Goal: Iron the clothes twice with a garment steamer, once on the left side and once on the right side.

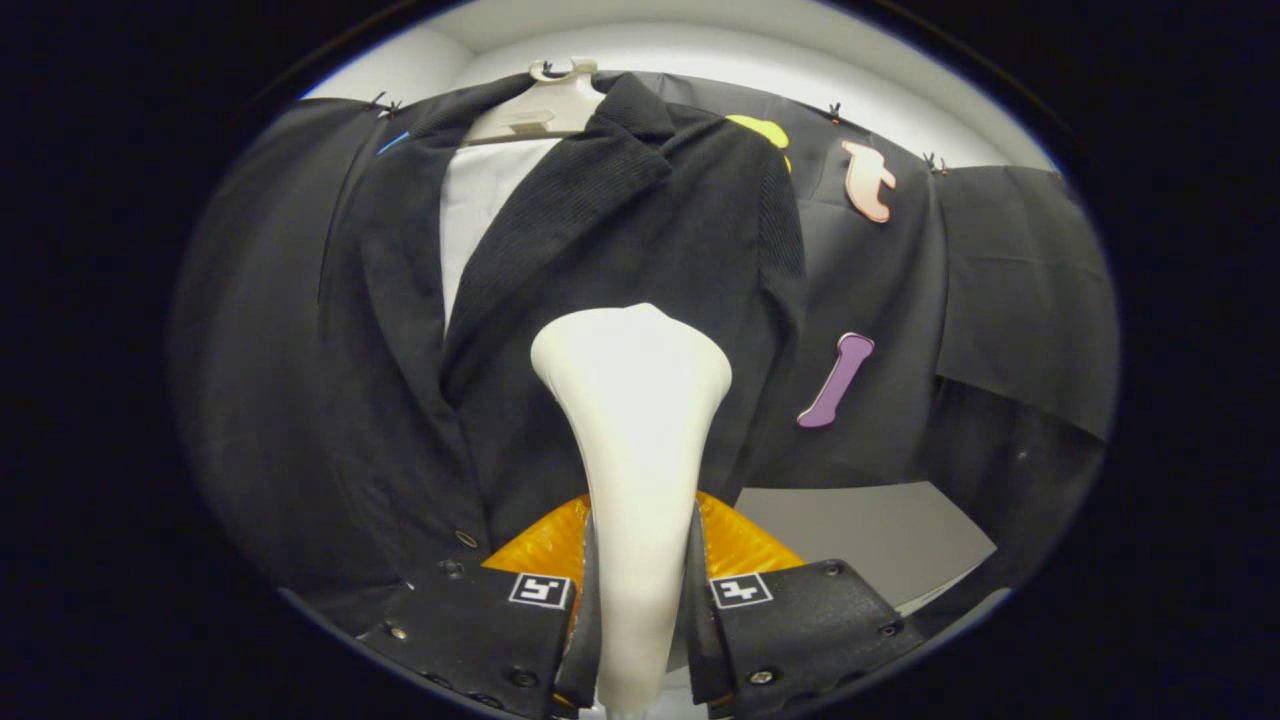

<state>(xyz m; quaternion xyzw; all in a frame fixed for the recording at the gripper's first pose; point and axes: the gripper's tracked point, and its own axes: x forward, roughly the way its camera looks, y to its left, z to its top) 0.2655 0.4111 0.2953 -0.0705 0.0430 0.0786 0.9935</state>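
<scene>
The gripper is clamped on the neck of the garment steamer, both fingers pressing its narrow handle from either side, so that the pale body runs straight up from between them and flares into a broad head well ahead of the fingertips. That hold makes sense: pinching the slim part gives a firm seat, and it leaves the wide steaming face free to point at the cloth. The dark jacket hangs on a light hanger from the top of the booth, open at the front over a white shirt, which keeps the fabric vertical and lets its own weight draw it flat for the steam. The steamer head sits in front of the jacket's panel on the gripper's right of the opening, below the lapel and about mid-chest; whether it touches the cloth or hovers just off it cannot be told from this angle (the head hides the contact line). Judging by that position, a pass down this side is under way or about to start, and the other front panel remains to be treated.
</scene>
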